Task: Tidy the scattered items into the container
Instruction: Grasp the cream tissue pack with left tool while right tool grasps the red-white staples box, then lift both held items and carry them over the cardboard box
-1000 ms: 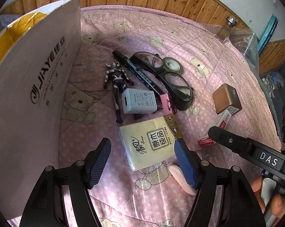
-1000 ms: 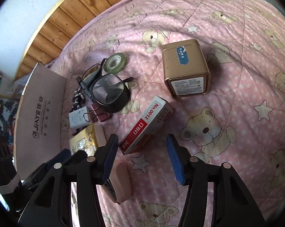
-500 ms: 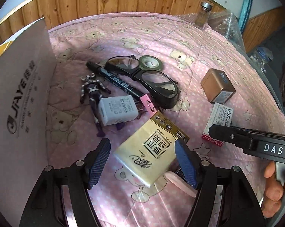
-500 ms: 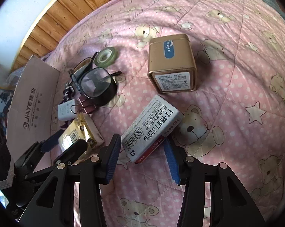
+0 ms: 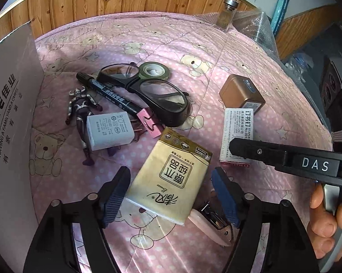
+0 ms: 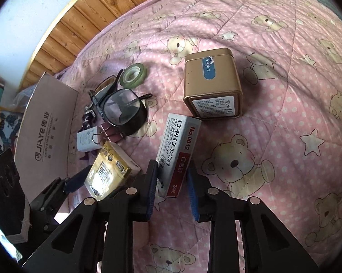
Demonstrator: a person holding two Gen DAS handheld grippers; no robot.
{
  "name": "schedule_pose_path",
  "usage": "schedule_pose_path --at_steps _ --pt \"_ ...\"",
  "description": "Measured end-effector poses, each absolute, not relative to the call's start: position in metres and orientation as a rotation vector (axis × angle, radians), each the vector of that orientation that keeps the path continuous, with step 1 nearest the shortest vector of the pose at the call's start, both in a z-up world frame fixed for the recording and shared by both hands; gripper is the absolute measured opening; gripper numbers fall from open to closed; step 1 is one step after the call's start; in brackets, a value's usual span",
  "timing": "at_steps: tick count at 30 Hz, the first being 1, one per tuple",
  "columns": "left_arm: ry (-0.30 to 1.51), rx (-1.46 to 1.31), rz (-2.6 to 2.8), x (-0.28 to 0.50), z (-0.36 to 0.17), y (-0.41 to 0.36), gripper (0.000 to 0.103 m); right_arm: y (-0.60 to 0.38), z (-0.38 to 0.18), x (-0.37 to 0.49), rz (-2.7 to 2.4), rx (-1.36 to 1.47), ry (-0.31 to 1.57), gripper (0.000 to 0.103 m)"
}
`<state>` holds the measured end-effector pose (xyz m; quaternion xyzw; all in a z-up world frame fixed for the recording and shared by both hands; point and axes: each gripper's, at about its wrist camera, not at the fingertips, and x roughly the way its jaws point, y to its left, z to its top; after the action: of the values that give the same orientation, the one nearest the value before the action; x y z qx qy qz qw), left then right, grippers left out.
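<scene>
A gold tissue pack (image 5: 168, 177) lies tilted between the fingers of my left gripper (image 5: 169, 191), which is open and straddles it, with a gap at the right pad. My right gripper (image 6: 172, 190) is shut on the near end of the red-and-white staple box (image 6: 177, 152). That box (image 5: 238, 127) also shows in the left wrist view under a black right finger (image 5: 250, 150). The cardboard container (image 5: 9, 113) stands at the left edge of the pink quilt, its printed flap (image 6: 48, 125) upright.
Scattered beyond the pack are black glasses (image 5: 152, 91), a marker (image 5: 109, 93), a toy figure (image 5: 80, 107), a white charger (image 5: 109, 129), a pink binder clip (image 5: 150, 122), a tape roll (image 5: 155, 70) and a gold tin (image 6: 213, 84). A pink stapler (image 5: 207, 225) lies under the pack.
My right gripper moved onto the staple box and shut on it, turning it upright. My left gripper came closer over the tissue pack, its fingers still wide apart.
</scene>
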<state>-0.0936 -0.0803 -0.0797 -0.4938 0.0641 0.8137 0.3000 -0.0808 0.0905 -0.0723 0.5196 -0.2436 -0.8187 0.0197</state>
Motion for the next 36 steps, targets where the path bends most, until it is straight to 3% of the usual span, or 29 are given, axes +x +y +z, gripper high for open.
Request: schedule_pose_path --at_steps 1,3,7,36 --pt "0.168 -1.318 2.158 -0.094 -0.083 -0.080 0.078 0.090 -0.072 -0.080 -2.539 1.607 -0.751 0.025" --pt "0.144 -1.329 2.172 -0.098 -0.085 -0.080 0.065 0.087 -0.068 -0.079 -2.541 1.597 -0.738 0.019" --pt "0.069 -1.354 2.170 -0.102 -0.081 -0.088 0.054 0.076 -0.054 -0.076 -2.557 1.564 -0.673 0.015" --pt "-0.482 -1.096 2.303 -0.079 0.045 -0.238 0.053 -0.068 0.065 -0.089 -2.434 1.330 -0.251 0.015"
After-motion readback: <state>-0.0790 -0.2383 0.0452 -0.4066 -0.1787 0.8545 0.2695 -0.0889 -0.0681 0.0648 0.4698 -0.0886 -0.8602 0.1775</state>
